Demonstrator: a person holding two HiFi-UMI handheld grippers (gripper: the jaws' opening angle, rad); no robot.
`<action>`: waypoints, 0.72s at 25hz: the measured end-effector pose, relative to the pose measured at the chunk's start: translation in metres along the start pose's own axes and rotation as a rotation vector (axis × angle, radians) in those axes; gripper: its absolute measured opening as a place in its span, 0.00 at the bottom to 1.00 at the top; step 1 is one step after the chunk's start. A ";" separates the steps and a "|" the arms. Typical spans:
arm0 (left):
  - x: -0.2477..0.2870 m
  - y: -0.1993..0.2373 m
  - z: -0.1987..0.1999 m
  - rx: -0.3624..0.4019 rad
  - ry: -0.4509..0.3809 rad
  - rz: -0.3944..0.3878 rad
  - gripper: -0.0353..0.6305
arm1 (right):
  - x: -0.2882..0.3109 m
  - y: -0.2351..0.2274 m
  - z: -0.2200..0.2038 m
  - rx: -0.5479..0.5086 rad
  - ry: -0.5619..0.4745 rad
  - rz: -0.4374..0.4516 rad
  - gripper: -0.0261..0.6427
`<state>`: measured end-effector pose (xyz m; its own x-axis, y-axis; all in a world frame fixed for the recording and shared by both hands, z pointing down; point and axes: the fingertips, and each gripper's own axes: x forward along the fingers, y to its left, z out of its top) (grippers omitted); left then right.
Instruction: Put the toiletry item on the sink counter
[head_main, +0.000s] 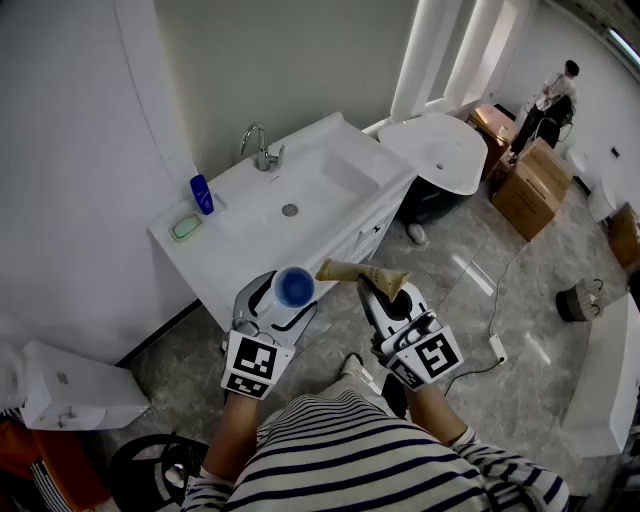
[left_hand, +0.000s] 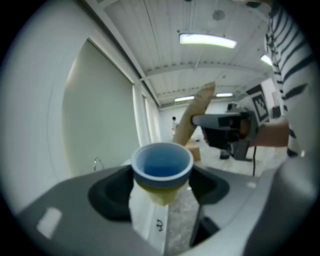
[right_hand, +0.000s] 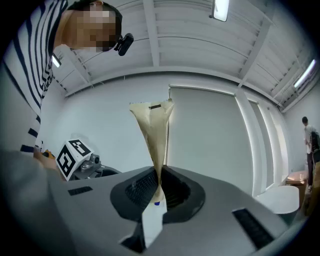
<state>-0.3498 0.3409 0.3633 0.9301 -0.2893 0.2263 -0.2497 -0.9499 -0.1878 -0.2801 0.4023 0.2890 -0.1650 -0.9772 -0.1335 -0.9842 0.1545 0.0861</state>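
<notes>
1. My right gripper (right_hand: 159, 187) is clamping a beige tube (right_hand: 152, 130). The jaws are nearly together, pinching its flat lower end, and the tube is rising upright out of them with its crimped end at the top.
2. My left gripper (left_hand: 161, 186) is grasping a blue cup (left_hand: 162, 164). The jaws are standing wide, one pad on each side of the cup's pale yellowish body, and its open mouth is facing the camera.
3. In the head view I am holding both grippers side by side in front of my striped shirt. The tube is leaning over towards the cup, and their tips are close together.
4. Both items are hanging in the air over the floor, just short of the front edge of the white sink counter (head_main: 335, 135), not resting on it.
5. On the counter, a chrome faucet (head_main: 260, 147) is standing behind the basin. A small blue bottle (head_main: 202, 194) and a green soap dish (head_main: 186, 228) are sitting at the left end.
6. To the right of the counter, a white oval fixture (head_main: 440, 150) is standing on the tiled floor.
7. Further off, cardboard boxes (head_main: 530, 185) are lying on the floor, and a person (head_main: 545, 100) is standing near them.
</notes>
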 end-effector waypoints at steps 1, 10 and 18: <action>-0.001 0.000 0.000 0.000 0.001 -0.002 0.58 | 0.000 0.001 0.000 0.000 0.001 0.000 0.08; 0.003 0.006 0.000 -0.003 -0.005 -0.014 0.58 | 0.009 0.000 -0.001 -0.016 0.013 0.001 0.08; 0.011 0.006 -0.003 -0.007 0.002 -0.018 0.58 | 0.010 -0.007 -0.001 0.025 -0.013 0.008 0.08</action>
<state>-0.3415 0.3313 0.3671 0.9339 -0.2728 0.2313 -0.2353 -0.9557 -0.1771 -0.2748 0.3916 0.2883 -0.1733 -0.9740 -0.1460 -0.9842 0.1657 0.0625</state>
